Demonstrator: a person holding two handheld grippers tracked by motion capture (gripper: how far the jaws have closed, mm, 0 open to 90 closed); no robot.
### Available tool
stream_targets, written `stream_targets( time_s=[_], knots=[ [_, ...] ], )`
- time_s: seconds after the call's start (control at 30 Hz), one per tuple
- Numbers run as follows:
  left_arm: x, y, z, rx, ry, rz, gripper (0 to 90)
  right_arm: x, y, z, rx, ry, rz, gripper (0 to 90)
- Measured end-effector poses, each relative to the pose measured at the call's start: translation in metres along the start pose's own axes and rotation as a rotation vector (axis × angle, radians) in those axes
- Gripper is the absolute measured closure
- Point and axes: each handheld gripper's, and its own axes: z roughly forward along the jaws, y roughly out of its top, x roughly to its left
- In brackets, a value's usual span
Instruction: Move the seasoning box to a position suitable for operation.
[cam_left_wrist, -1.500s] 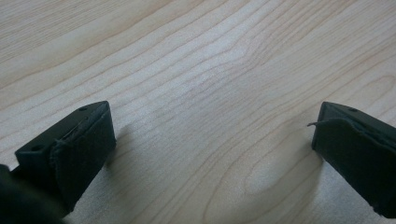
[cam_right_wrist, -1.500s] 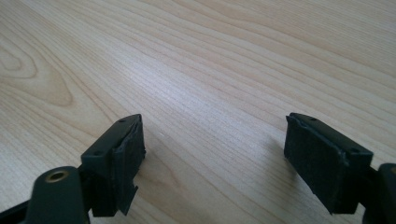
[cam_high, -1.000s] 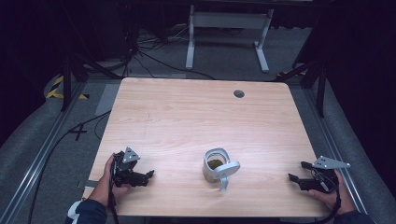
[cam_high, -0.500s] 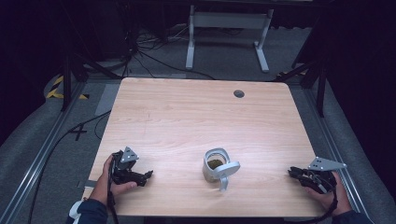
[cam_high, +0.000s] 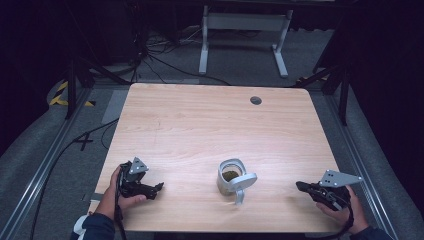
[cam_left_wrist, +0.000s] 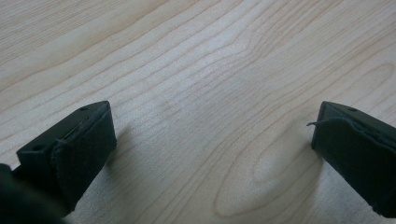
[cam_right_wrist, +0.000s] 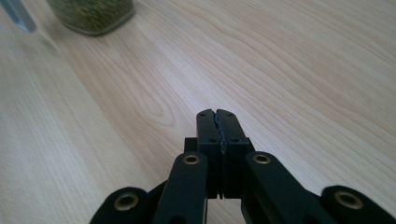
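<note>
Counter: pale wood-grain rectangular counter (cam_high: 210, 125) with rounded corners and a small dark round hole (cam_high: 256, 100) near its far edge; dark floor with cables around it
Frame beyond: white metal two-legged frame (cam_high: 242, 30) standing on the floor past the far edge of the counter
Jar: small clear glass jar with green-brown contents (cam_high: 230, 176), upright near the front edge of the counter, a little right of the middle; its grey hinged lid (cam_high: 243, 181) hangs open toward the front right, touching the jar's rim
Jar from the right gripper view: green-brown contents behind glass (cam_right_wrist: 91, 14) at the top left corner, well ahead of the jaws and off to their left
Left gripper: black two-jaw left gripper (cam_high: 152, 189) held low over the front left of the counter, pointing toward the jar and well apart from it; in the left gripper view the jaws stand wide with bare wood between them, released
Right gripper: black two-jaw right gripper (cam_high: 301, 186) with a grey three-cornered plate on top, at the front right of the counter, tip aimed toward the jar, near it but clearly apart; its jaws have just been closing and now meet pad to pad (cam_right_wrist: 217, 122), clenched on nothing
Hands: a hand wraps each gripper from the bottom edge of the high view
</note>
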Motion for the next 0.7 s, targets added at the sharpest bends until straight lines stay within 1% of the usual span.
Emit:
stream_targets(
  time_s=[0.17, 0.2, 0.23, 0.27, 0.33, 0.43, 0.47, 0.53, 0.7],
  knots=[
    [0.0, 0.0, 0.0, 0.001, 0.0, 0.0, 0.2, 0.021, 0.02, -0.001, -0.042, 0.049, -0.049, 89.6],
    [0.0, 0.0, 0.0, 0.0, 0.0, -0.001, 0.2, 0.024, 0.022, -0.001, -0.046, 0.055, -0.062, 89.6],
    [0.0, 0.0, 0.0, 0.0, 0.0, -0.001, 0.2, 0.024, 0.022, -0.001, -0.046, 0.055, -0.062, 89.6],
    [0.0, 0.0, 0.0, 0.0, 0.0, 0.001, 0.2, 0.032, 0.03, -0.001, -0.063, 0.074, -0.085, 89.6],
    [0.0, 0.0, 0.0, 0.001, 0.0, 0.001, 0.2, 0.039, 0.037, -0.002, -0.068, 0.077, -0.114, 89.6],
    [0.0, 0.0, 0.0, 0.001, 0.0, 0.001, 0.2, 0.046, 0.045, -0.002, -0.088, 0.088, -0.137, 89.7],
    [0.0, 0.0, 0.0, 0.001, 0.0, 0.001, 0.2, 0.046, 0.045, -0.002, -0.088, 0.088, -0.137, 89.7],
    [0.0, 0.0, 0.0, 0.0, 0.0, 0.0, 0.2, 0.05, 0.05, -0.002, -0.099, 0.108, -0.143, 89.7],
    [0.0, 0.0, 0.0, 0.001, 0.0, 0.001, 0.2, 0.062, 0.064, 0.001, -0.126, 0.133, -0.178, 89.7]
  ],
)
